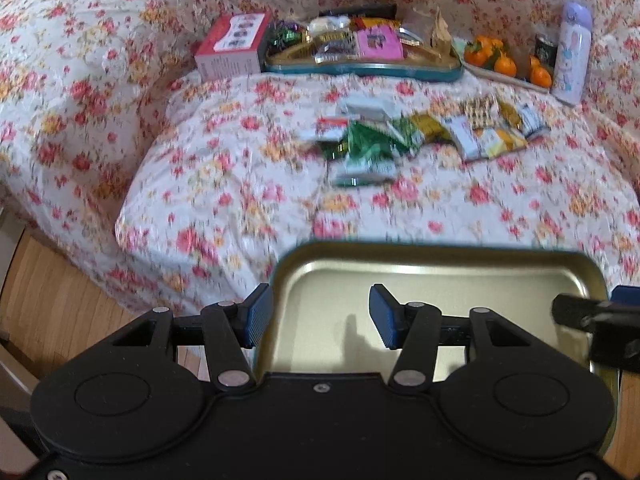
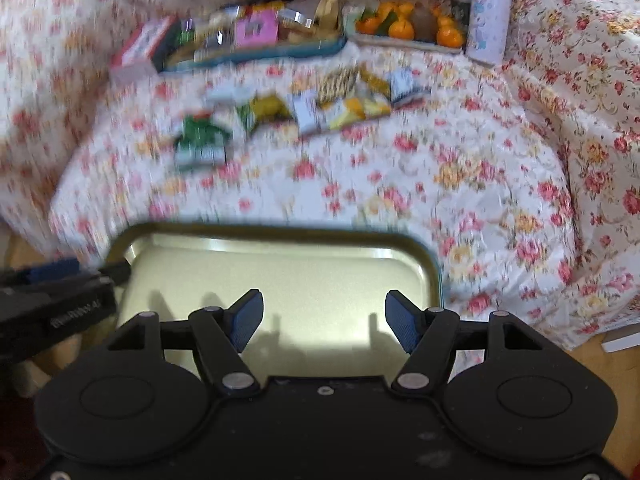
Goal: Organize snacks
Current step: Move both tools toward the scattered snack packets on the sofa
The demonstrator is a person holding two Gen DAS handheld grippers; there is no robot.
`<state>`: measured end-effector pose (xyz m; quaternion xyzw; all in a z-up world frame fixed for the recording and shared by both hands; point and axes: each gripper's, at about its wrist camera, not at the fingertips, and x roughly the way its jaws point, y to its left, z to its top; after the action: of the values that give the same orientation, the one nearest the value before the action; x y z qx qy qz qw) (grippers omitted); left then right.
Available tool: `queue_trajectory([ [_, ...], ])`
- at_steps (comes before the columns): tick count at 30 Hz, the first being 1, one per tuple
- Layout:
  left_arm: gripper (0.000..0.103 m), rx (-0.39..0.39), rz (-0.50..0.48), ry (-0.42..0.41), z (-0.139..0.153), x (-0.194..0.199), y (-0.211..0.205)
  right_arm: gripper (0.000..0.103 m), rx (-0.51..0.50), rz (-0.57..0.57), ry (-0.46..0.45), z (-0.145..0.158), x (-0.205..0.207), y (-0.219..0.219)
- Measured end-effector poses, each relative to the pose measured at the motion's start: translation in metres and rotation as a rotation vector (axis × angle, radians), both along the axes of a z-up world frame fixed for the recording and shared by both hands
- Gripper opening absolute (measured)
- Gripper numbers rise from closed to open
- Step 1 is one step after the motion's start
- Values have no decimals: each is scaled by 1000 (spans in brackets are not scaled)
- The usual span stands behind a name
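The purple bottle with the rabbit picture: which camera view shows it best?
The left wrist view: the purple bottle stands whole and fairly sharp, beside the oranges. In the right wrist view, the bottle is cut off at the top edge and blurred.

- The loose snack packets (image 1: 416,136) on the bed are motion-blurred; their printing cannot be read.
- The gold tin lid (image 1: 440,280) has its near part hidden behind the left claw (image 1: 316,316).
- The bottle (image 2: 490,12) loses its top past the picture's upper edge.
- Whether either claw's pads press the lid cannot be told.
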<state>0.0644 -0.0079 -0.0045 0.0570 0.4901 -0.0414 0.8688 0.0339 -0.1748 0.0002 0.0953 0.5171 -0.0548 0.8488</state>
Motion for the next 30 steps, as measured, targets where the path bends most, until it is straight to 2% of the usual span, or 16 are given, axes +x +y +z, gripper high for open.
queue_trajectory([
  [3, 59, -11, -1, -22, 3, 16, 1, 72, 51, -40, -50, 9, 12, -14],
  [8, 59, -39, -11, -46, 1, 45, 2, 74, 34, -101, -106, 10, 33, -30],
  [14, 59, -63, -62, -51, -13, 70, -4, 74, 49, -162, -114, -5, 54, -48],
  [22, 59, -107, -141, -58, -28, 95, -21, 74, 48, -170, -103, -23, 77, -57],
  [30, 59, -74, -177, -30, -48, 113, -36, 74, 72, -154, -99, -35, 99, -61],
])
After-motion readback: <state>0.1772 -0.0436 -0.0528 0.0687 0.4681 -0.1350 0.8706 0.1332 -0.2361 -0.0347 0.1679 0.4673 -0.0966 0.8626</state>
